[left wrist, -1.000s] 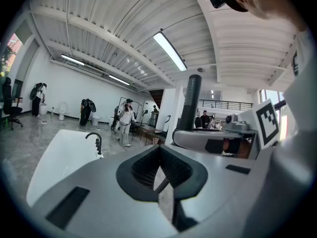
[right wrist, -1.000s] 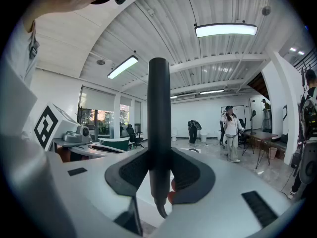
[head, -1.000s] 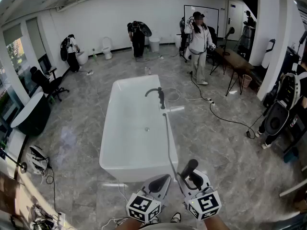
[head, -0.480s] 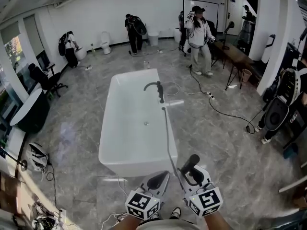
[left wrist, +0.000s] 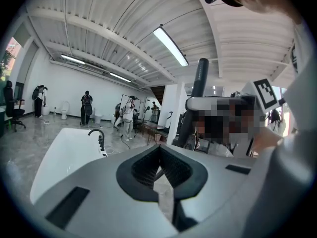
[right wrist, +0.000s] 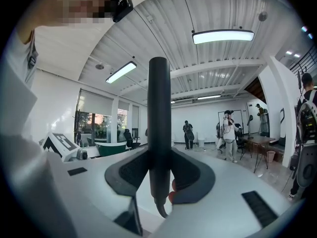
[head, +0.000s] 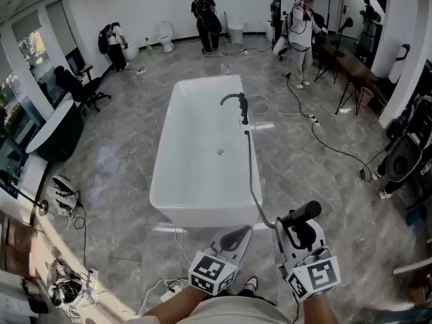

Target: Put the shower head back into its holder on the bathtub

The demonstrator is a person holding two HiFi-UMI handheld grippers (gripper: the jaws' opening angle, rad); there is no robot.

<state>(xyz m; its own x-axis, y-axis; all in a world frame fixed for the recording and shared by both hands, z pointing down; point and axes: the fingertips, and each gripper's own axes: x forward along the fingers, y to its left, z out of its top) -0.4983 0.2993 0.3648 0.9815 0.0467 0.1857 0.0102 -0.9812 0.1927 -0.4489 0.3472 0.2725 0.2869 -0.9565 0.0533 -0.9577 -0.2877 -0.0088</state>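
Note:
The white bathtub (head: pixel 164 171) stands mid-floor with a black faucet (head: pixel 237 104) on its right rim. A dark hose (head: pixel 251 171) runs from that rim toward me. It ends at the black stick shower head (head: pixel 302 212), upright between the jaws of my right gripper (head: pixel 299 228), which is shut on its handle. In the right gripper view the shower head (right wrist: pixel 159 123) stands straight up between the pads. My left gripper (head: pixel 236 237) is shut and empty beside it, short of the tub's near end. The left gripper view shows the bathtub (left wrist: pixel 64 152) and faucet (left wrist: pixel 98 137) ahead.
Several people stand at the far wall near toilets (head: pixel 166 36). An office chair (head: pixel 84 86) and a dark round table (head: pixel 57 130) are at the left. Tables (head: pixel 351 63) and gear line the right. Cables (head: pixel 331 147) cross the floor; a bag (head: pixel 64 187) lies at lower left.
My right gripper has risen a little with the shower head in it. The head view has shifted, so the tub now sits higher in the frame. The left gripper has barely moved.

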